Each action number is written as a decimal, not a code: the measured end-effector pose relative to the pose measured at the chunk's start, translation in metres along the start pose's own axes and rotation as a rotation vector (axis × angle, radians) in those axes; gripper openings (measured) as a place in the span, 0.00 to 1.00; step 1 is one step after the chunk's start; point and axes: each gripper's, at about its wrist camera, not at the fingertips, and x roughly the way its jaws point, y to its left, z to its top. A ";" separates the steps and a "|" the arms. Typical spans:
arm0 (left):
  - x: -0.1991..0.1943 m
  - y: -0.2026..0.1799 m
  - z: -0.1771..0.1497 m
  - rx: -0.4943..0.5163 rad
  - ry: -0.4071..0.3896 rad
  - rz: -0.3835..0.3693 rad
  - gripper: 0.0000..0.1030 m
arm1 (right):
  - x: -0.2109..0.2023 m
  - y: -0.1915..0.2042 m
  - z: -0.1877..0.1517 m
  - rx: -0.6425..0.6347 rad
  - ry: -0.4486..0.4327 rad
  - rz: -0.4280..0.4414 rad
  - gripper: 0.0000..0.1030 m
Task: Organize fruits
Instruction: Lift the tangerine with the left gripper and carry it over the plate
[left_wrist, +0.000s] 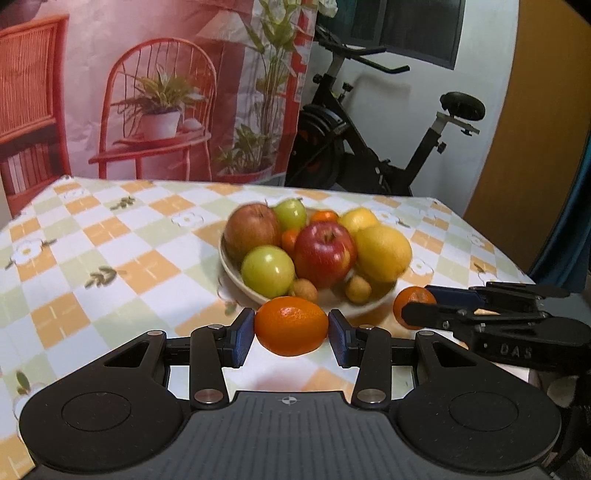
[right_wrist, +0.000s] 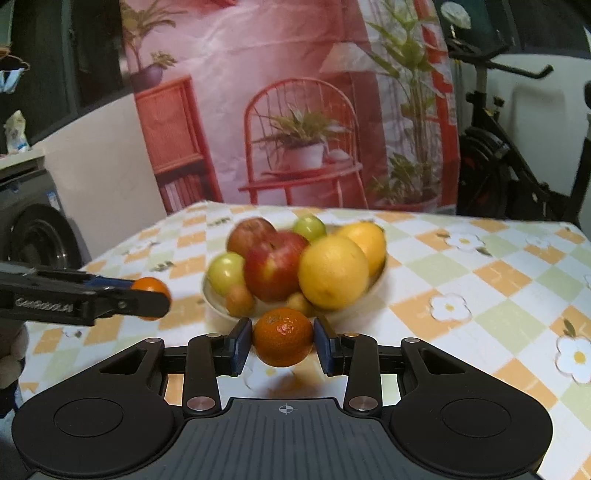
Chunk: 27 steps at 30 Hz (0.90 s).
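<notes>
Clamping one round orange mandarin (left_wrist: 291, 325) per gripper (left_wrist: 291, 332), I see the heaped cream ceramic bowl (left_wrist: 236, 275) dead ahead, nearest my left.

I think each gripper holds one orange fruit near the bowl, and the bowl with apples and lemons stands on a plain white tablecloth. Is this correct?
Not quite. The tablecloth is not plain white: it is checkered in orange, pale green and white with flowers, as both wrist views show. The rest holds: the left gripper and right gripper each hold an orange fruit near the bowl.
</notes>
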 end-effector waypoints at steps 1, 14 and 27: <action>0.000 0.001 0.004 0.004 -0.006 0.002 0.44 | 0.002 0.003 0.003 -0.010 -0.003 0.007 0.33; 0.035 0.014 0.052 0.030 -0.002 0.011 0.44 | 0.041 0.020 0.018 -0.034 -0.014 0.023 0.33; 0.068 0.012 0.061 0.025 0.042 -0.010 0.44 | 0.051 0.015 0.010 0.000 -0.005 -0.024 0.33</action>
